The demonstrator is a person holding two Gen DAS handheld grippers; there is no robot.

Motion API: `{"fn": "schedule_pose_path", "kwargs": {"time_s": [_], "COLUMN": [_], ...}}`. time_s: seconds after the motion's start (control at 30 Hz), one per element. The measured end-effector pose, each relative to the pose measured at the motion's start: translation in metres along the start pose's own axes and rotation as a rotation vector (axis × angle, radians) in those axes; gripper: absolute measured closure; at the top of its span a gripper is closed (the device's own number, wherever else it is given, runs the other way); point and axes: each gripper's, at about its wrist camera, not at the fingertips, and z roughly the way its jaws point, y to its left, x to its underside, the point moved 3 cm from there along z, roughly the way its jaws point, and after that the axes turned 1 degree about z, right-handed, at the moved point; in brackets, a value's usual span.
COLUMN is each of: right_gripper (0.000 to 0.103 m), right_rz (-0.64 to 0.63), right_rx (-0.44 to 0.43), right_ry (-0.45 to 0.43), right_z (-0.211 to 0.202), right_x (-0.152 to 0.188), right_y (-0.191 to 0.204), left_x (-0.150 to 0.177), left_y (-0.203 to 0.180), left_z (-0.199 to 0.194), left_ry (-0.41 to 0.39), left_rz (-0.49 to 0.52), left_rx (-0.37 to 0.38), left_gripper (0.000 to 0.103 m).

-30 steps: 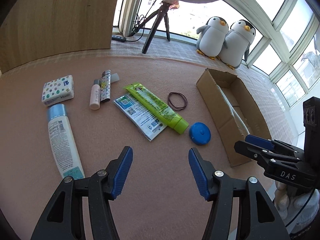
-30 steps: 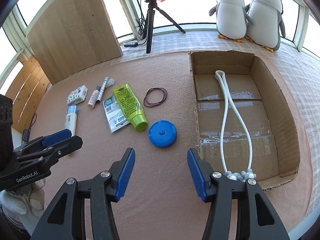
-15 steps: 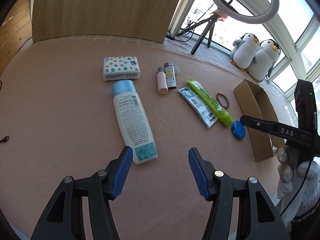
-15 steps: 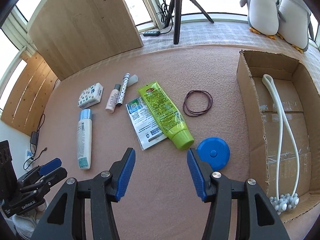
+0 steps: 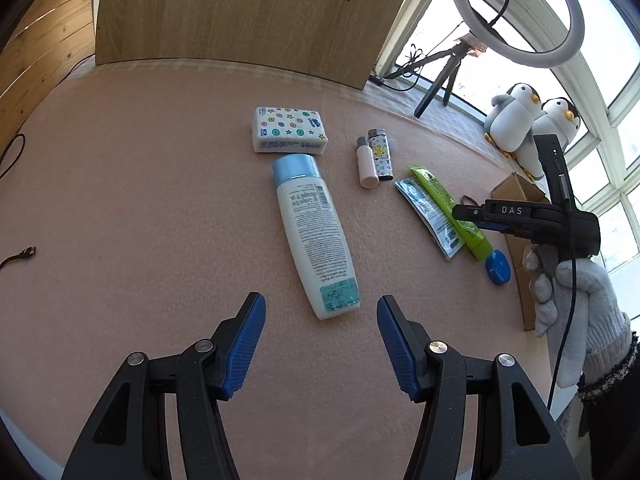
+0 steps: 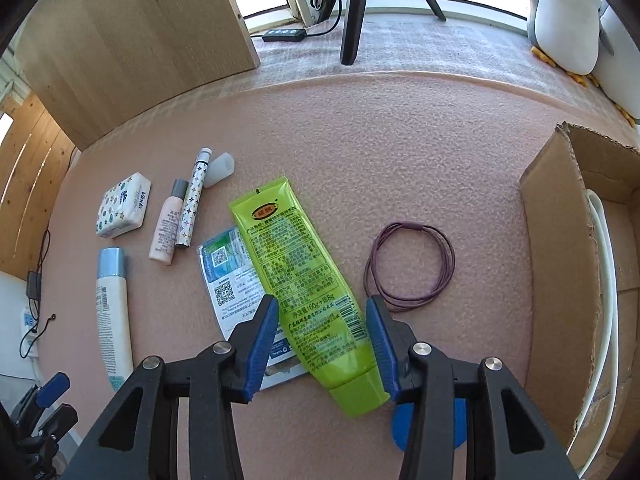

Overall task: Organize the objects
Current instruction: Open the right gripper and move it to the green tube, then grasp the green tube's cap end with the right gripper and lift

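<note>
Our right gripper is wide open, with one jaw on each side of the green tube. The tube lies flat on the pink mat; its long way runs from 11 o'clock down to 5 o'clock, cap nearest us. Our left gripper, open too, is by the white bottle.

Bright daylight from blown-out windows (upper right), sharp focus, fisheye-curved dark corners

Lime-green tube, perhaps purple hair ties
</note>
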Motion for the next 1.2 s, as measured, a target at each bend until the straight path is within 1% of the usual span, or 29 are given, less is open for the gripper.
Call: {"fn": "schedule_pose_path", "kwargs": {"time_s": [0.13,0.2,0.3,0.47,0.63,0.8,0.9,1.03,1.1,1.13,1.2], "right_gripper": [0.062,0.064,0.069,0.080,0.081,0.082,0.082,0.082,0.082,0.082,0.082], "right_rz": [0.005,0.005,0.009,-0.010,0.002,0.025,0.036,0.069,0.059,0.052,0.051], "right_rx": [-0.017,-0.027,-0.058,-0.068,-0.113,-0.149,-0.164,-0.221,-0.240,-0.243,-0.217], "right_ry": [0.007,0.012,0.017,0.013,0.038,0.070,0.067,0.090,0.102,0.100,0.083], "right_z": [0.003,0.002,-0.001,-0.009,-0.011,-0.011,-0.013,-0.015,-0.017,-0.019,-0.024], "right_x": [0.000,0.003,0.011,0.030,0.055,0.093,0.114,0.132,0.140,0.143,0.145], "right_y": [-0.001,0.001,0.003,0.011,0.018,0.029,0.035,0.042,0.047,0.049,0.050], "left_x": [0.001,0.000,0.000,-0.002,-0.001,0.001,0.003,0.006,0.007,0.007,0.008], "left_y": [0.000,-0.001,-0.005,-0.016,-0.028,-0.033,-0.033,-0.031,-0.031,-0.032,-0.035], "left_z": [0.002,0.002,0.004,0.009,0.013,0.015,0.017,0.018,0.019,0.019,0.019], "left_ry": [0.004,0.006,0.010,0.020,0.033,0.038,0.043,0.051,0.053,0.054,0.055], "left_rz": [-0.001,-0.003,0.005,0.027,0.058,0.081,0.082,0.076,0.076,0.078,0.085], "left_rx": [-0.004,-0.001,0.004,0.021,0.035,0.041,0.044,0.047,0.049,0.051,0.055], "left_gripper": [0.041,0.041,0.041,0.041,0.041,0.041,0.041,0.041,0.041,0.041,0.041]}}
